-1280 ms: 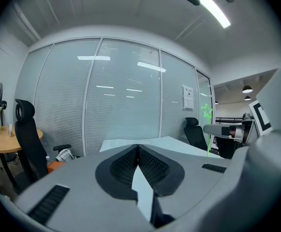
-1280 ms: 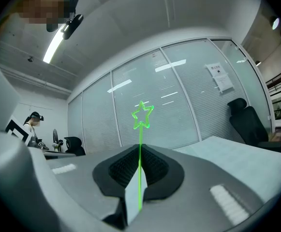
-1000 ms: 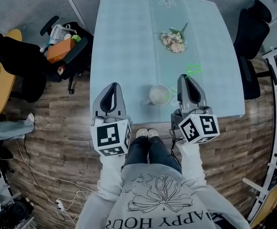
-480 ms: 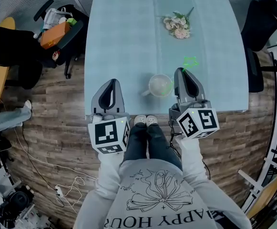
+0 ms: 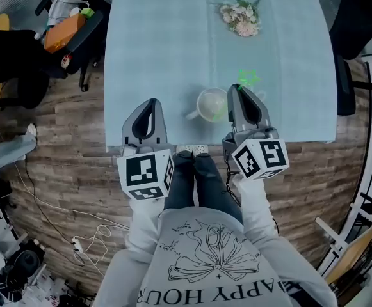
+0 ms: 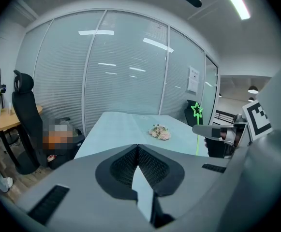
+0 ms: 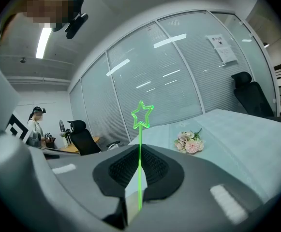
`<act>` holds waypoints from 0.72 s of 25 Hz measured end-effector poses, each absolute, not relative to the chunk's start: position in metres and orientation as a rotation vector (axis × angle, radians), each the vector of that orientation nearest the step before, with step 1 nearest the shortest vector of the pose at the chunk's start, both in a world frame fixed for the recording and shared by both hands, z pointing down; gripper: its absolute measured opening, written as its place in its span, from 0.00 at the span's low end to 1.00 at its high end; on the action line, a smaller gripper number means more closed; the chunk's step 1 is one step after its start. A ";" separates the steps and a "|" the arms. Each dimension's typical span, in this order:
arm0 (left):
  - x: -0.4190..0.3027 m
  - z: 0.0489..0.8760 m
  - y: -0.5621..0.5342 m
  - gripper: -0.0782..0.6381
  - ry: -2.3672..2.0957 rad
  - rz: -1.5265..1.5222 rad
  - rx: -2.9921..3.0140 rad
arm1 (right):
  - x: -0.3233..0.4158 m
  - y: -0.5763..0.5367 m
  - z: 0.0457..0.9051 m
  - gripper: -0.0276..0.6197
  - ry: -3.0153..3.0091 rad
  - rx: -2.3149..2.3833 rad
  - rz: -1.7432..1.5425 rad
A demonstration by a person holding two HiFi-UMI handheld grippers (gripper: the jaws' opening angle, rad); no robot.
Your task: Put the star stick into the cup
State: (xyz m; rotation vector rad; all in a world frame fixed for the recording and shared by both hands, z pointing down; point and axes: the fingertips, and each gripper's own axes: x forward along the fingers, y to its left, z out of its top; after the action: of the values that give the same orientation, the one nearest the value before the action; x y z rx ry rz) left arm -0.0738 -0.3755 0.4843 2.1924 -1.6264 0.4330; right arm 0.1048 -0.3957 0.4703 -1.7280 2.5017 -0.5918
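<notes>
Both sets of jaws are closed: your left gripper (image 5: 149,102) empty, your right gripper (image 5: 237,92) clamping the stick (image 7: 140,173), star up. The cup (image 5: 212,103) stands by the table's (image 5: 160,56) near edge, just beside the right gripper; centre the stick over its rim, then lower.

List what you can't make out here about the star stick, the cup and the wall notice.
Lower end of the star stick: lost between the right gripper's fingers in its own view, unclear beside that gripper in the head view.
Contents of the cup: too small in the head view; both gripper views miss it.
Print on the wall notice: too small in both gripper views.
</notes>
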 end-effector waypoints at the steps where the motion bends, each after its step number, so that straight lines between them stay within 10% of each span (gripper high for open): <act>1: -0.072 0.487 -0.376 0.12 -1.621 0.436 2.192 | 0.104 -0.396 0.474 0.08 2.509 -1.730 -0.596; 18: -0.053 0.517 -0.373 0.12 -1.546 0.468 2.180 | 0.091 -0.408 0.522 0.08 2.563 -1.735 -0.719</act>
State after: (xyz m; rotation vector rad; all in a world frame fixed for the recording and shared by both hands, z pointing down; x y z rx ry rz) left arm -0.0533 -0.3735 0.5169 2.1800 -1.5458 0.4676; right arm 0.0910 -0.4079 0.5224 -1.7351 2.5634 -0.7191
